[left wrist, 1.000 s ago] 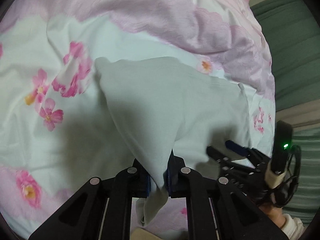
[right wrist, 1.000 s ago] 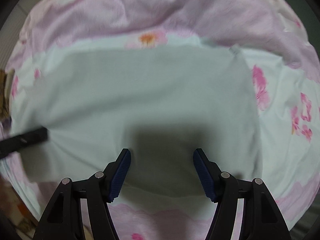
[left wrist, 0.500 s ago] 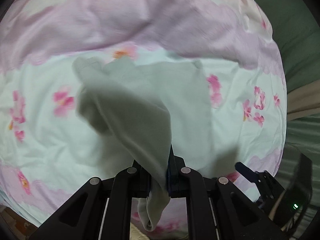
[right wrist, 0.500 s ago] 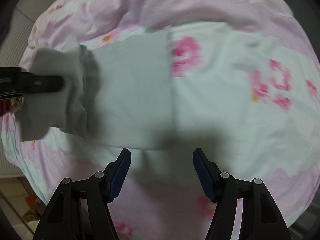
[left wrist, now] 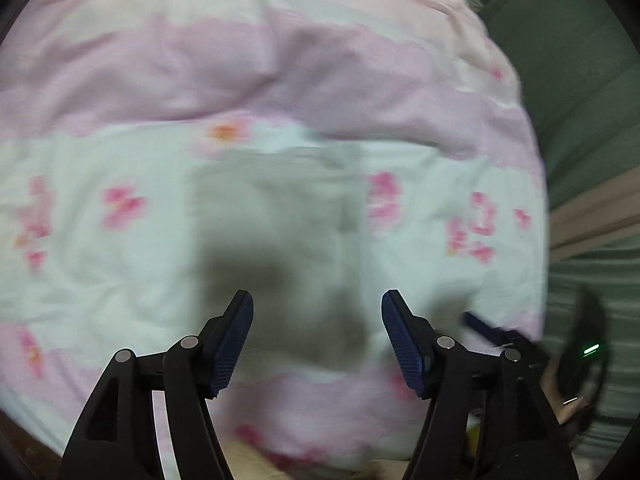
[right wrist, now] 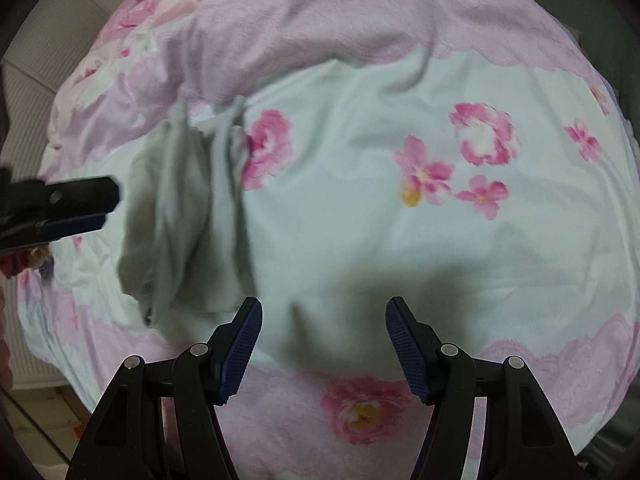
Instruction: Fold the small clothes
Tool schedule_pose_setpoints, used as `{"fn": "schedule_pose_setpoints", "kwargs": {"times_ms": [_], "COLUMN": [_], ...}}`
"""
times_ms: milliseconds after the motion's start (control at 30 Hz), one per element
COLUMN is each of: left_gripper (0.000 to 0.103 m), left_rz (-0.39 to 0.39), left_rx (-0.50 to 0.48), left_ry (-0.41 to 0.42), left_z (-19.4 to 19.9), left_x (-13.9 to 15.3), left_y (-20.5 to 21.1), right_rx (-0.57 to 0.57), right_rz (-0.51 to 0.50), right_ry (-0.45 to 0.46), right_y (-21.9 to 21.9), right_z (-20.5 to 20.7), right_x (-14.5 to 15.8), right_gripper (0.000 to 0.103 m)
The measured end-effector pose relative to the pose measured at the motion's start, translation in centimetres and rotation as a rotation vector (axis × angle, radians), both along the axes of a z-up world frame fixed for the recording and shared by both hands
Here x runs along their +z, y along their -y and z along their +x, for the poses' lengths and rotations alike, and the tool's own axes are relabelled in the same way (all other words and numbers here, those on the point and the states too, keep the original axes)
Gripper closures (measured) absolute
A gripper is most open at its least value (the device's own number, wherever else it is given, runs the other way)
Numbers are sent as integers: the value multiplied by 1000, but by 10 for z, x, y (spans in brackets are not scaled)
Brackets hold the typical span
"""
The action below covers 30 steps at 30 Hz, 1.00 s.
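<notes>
A small grey-green garment (left wrist: 280,224) lies folded on the flowered bedspread; it also shows in the right wrist view (right wrist: 188,216), left of centre, with loose folds. My left gripper (left wrist: 318,308) is open and empty, just above the garment's near edge; its view is blurred. It shows from the side in the right wrist view (right wrist: 80,204), just left of the garment. My right gripper (right wrist: 322,312) is open and empty over bare bedspread to the right of the garment; its fingertips (left wrist: 478,324) show at the lower right in the left wrist view.
The white and pink flowered bedspread (right wrist: 400,240) covers the bed, with wrinkled pink bands at the back. A green sofa or cushion (left wrist: 580,80) stands to the right of the bed. The bed's edge and floor (right wrist: 32,400) show at the lower left.
My left gripper has carried the garment's edge over, opened and let it go; the garment now lies folded narrower. My right gripper has moved right, off the garment.
</notes>
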State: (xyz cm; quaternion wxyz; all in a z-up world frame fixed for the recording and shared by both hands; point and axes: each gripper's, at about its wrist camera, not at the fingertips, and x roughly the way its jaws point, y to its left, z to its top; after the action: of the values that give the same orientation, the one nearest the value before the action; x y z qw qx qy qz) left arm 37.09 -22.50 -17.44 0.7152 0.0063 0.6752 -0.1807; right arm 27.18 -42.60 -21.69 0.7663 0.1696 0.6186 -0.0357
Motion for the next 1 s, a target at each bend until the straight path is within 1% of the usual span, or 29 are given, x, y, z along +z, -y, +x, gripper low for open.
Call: {"fn": "schedule_pose_setpoints", "kwargs": {"times_ms": [67,133,200,267,367,500,567,600,633,667,700,733,767,800,833,867,900,933,967,1000], "left_gripper": [37,37,37,37,37,37,37,40,48,52,54,54,54,54,54,54,54,54,54,54], "left_rz": [65,108,115,118,116,84,31,-2,-13,-27,-38,-44,-48,-58,-59,-57,-54,-51,-47,-45], "left_rx": [21,44,75,76,25,-47,-62,-52,-39,-19,-1,14,21,17,12,9,5,1,-4,-7], "left_ry": [16,-4,-21,-18,18,81,107,105,96,79,68,60,56,50,47,48,49,48,48,48], "left_z": [-6,-13,-20,-27,-43,-60,-65,-66,-65,-63,-62,-60,-58,-56,-58,-58,-58,-56,-56,-56], "left_x": [-5,-19,-32,-40,-47,-48,-51,-56,-60,-65,-70,-74,-78,-80,-82,-84,-85,-84,-85,-85], "left_y": [-26,-47,-68,-80,-84,-80,-77,-80,-81,-84,-85,-87,-86,-85,-83,-80,-79,-79,-80,-80], "right_rx": [31,65,107,155,216,260,278,281,286,292,300,316,327,333,342,349,342,333,333,330], "right_rz": [22,46,65,73,23,-22,-66,-71,-72,-77,-76,-76,-85,-79,-64,-41,-26,-21,-41,-65], "right_ry": [25,41,53,60,73,99,98,97,94,81,72,55,28,14,5,-6,1,32,57,64], "right_y": [-13,-30,-44,-62,-85,-93,-95,-95,-94,-94,-94,-95,-97,-97,-96,-94,-92,-88,-85,-82], "right_z": [5,11,15,23,40,72,96,103,114,123,129,137,143,147,150,153,156,159,163,167], "right_x": [5,10,13,12,12,14,12,11,9,6,4,-2,-8,-13,-14,-15,-12,-5,2,5], "right_gripper": [38,38,38,38,38,38,38,38,38,38,38,39,41,60,88,91,91,91,91,91]}}
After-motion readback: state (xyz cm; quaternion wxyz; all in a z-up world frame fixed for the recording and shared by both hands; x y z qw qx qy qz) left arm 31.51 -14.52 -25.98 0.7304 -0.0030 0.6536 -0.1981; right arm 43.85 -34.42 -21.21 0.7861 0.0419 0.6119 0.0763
